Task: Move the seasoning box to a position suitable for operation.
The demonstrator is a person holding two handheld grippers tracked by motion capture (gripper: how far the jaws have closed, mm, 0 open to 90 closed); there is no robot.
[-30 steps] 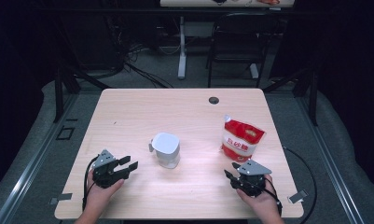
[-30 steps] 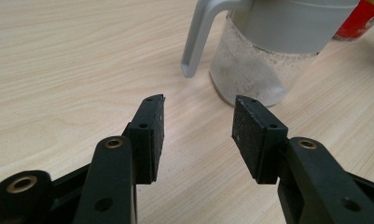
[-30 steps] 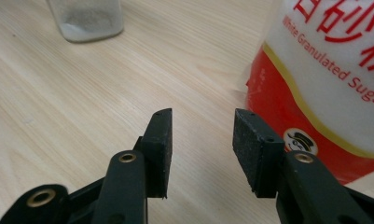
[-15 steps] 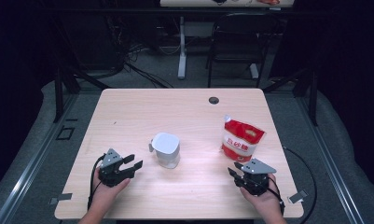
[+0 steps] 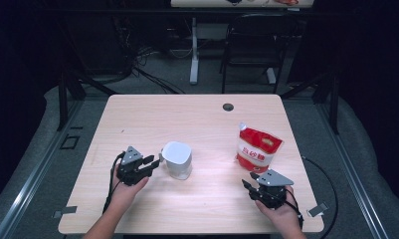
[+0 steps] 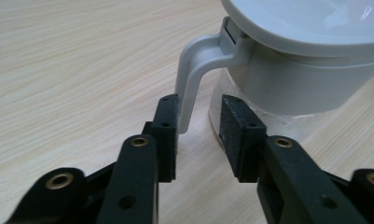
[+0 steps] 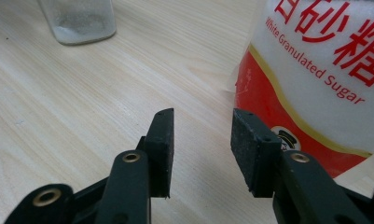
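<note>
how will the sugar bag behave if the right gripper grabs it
The sugar bag is a soft pouch of loose granules, so it will probably dent and sag rather than hold shape. It looks full, so likely heavy for its size. It stands upright, so a push up high may tip it.

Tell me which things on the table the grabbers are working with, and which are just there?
In the job:
- white lidded jar, its handle between the left gripper's closing jaws
- sugar bag, just ahead of the open right gripper

Just there:
- round cable hole in the table
- chair behind
</note>
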